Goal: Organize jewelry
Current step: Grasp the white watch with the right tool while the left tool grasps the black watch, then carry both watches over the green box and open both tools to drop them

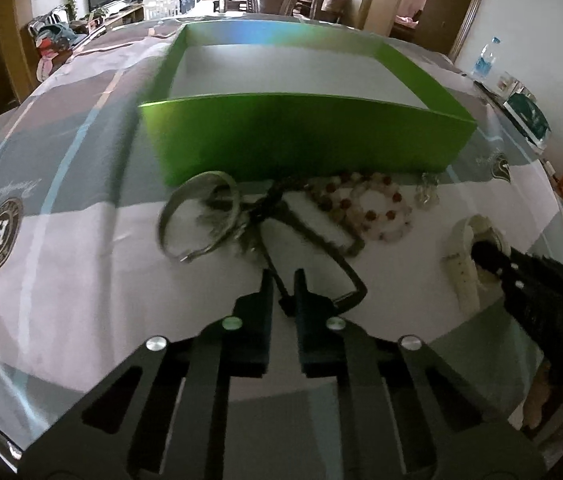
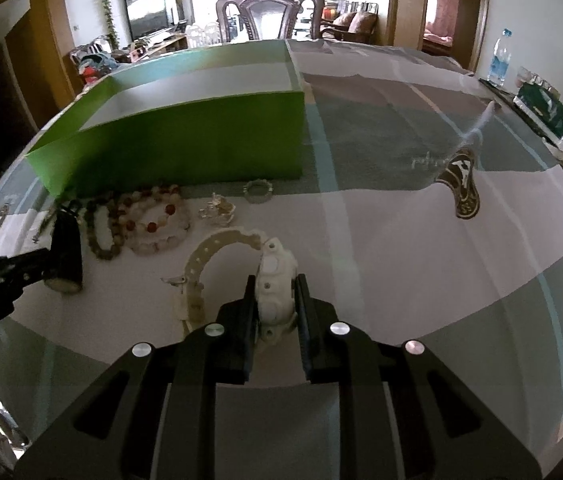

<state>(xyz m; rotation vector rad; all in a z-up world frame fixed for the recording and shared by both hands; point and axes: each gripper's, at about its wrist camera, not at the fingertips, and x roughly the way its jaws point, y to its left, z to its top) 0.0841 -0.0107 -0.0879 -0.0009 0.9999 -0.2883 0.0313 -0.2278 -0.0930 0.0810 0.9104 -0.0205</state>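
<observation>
An open green box (image 1: 301, 136) stands on the tablecloth, and the jewelry lies in a row before its near wall. In the left wrist view my left gripper (image 1: 284, 277) is shut on a black cord necklace (image 1: 357, 284) that trails back past a silver bangle (image 1: 201, 178) and beaded bracelets (image 1: 365, 204). In the right wrist view my right gripper (image 2: 275, 281) is shut on the case of a white watch (image 2: 271, 264), whose strap curls off to the left. The box (image 2: 185, 144) and bracelets (image 2: 153, 220) also show there, and the left gripper (image 2: 61, 252) comes in from the left edge.
A small clear bead ring (image 2: 258, 191) and a crystal piece (image 2: 219, 208) lie near the box's right corner. A dark wooden chair (image 2: 269, 12) stands beyond the table. A water bottle (image 2: 499, 60) and a green packet (image 2: 545, 108) sit at the right edge.
</observation>
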